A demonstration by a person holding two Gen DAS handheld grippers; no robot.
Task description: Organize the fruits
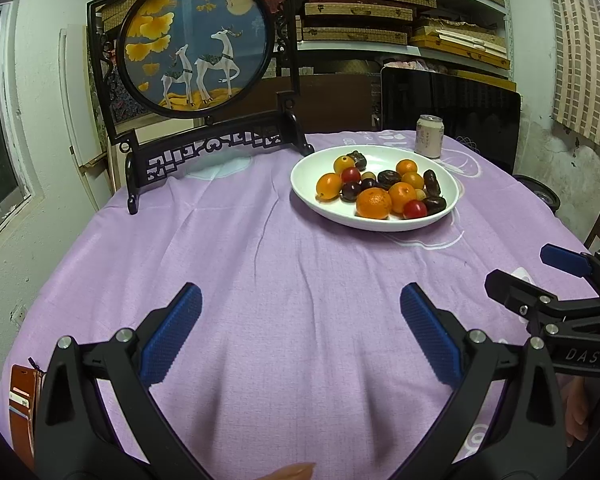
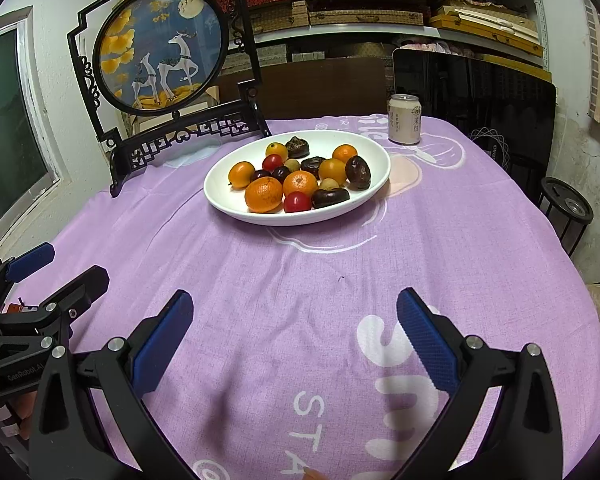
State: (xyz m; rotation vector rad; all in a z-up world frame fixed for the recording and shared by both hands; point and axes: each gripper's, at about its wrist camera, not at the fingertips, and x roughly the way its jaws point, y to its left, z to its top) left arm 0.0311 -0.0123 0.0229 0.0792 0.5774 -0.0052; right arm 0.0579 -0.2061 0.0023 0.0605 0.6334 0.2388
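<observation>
The fruits (image 2: 296, 180) all lay together in a white dish (image 2: 228, 200) toward the far side of the table (image 2: 480, 248), with none on the purple cloth (image 1: 260, 264) around it. A can (image 2: 404, 119) stood just behind the dish near the far edge, and a framed deer screen (image 1: 196, 44) stood at the far left corner.

Both tools hovered over the near part of the table, well apart from the dish. The left tool (image 1: 300, 332) had its blue pads spread wide with nothing between them; the right tool (image 2: 296, 332) was likewise spread and empty.

With the fruit gathered in one dish, the scene would fit either a finished gathering or a mixed heap waiting to be sorted by kind; the pictures did not settle which.

As for handling, the oranges (image 2: 263, 195) looked firm and round, likely to roll if nudged, and best taken across the widest part with the pads on opposite sides. The small red fruits (image 2: 297, 202) seemed smooth and thin-skinned, so they would probably slip or bruise under a hard squeeze and want a light, centred grip. The dark wrinkled pieces (image 2: 330, 197) appeared dry and light, easier to pinch across their short width. The fruits touched one another, so lifting one could shift its neighbours.
</observation>
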